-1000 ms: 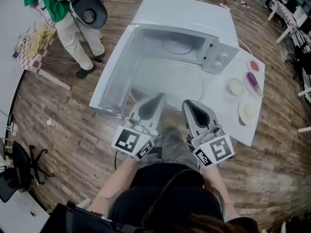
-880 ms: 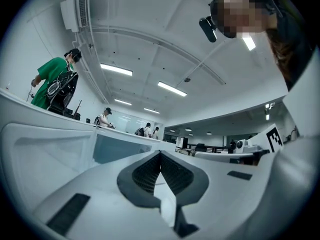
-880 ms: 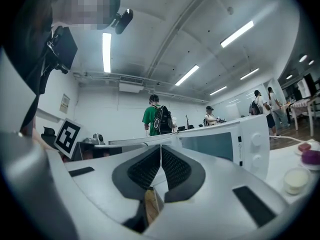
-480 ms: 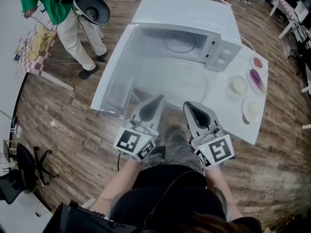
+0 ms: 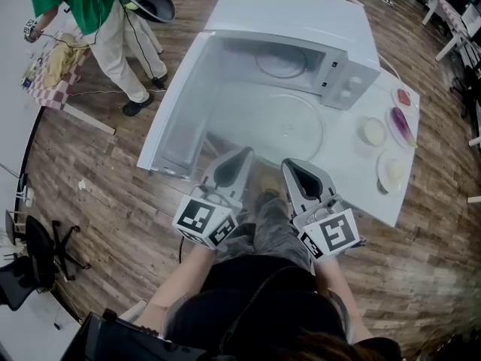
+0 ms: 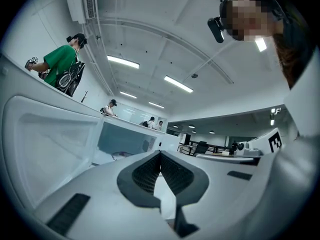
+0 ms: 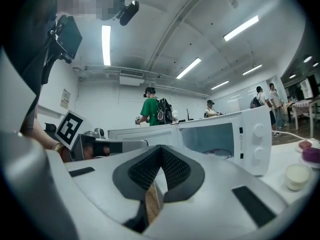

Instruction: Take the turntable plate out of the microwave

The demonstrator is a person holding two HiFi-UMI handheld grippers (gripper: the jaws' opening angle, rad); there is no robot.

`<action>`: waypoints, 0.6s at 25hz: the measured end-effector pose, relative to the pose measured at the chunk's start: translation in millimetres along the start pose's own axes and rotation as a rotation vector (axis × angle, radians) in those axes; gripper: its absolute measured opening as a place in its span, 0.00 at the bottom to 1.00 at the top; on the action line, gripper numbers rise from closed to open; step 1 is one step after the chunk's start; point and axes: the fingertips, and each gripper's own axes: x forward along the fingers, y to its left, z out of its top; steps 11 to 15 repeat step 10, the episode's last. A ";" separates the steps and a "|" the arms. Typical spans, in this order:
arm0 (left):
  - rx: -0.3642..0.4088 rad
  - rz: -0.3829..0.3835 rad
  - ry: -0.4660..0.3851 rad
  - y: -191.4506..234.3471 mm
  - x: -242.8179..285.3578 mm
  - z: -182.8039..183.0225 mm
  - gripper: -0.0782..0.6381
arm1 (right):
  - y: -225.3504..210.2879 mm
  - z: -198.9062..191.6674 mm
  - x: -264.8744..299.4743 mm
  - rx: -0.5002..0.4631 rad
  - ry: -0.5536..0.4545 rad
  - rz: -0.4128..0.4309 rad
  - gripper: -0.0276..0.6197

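Left gripper point(image 5: 242, 153): its jaws are pressing together and holding nothing, at the near edge of the table point(image 5: 353, 179).
Right gripper point(image 5: 290, 164): its jaws are also meeting, gripping nothing, just right of the left one.
Turntable plate point(image 5: 289, 126): is lying flat on the table, before the open microwave point(image 5: 301, 21), far of both grippers.

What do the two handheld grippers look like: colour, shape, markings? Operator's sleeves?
Identical pair: the left gripper and right gripper have pale grey shells tapering to a point, with dark ribbed pads set in a teardrop-shaped recess. Each carries a cube with black-and-white square markers at the rear. The person wears a dark top; no sleeves cover the forearms.
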 end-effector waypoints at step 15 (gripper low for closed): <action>-0.003 0.004 0.033 5.5 9.9 -7.7 0.13 | -8.5 -7.9 5.8 0.029 0.003 -0.002 0.07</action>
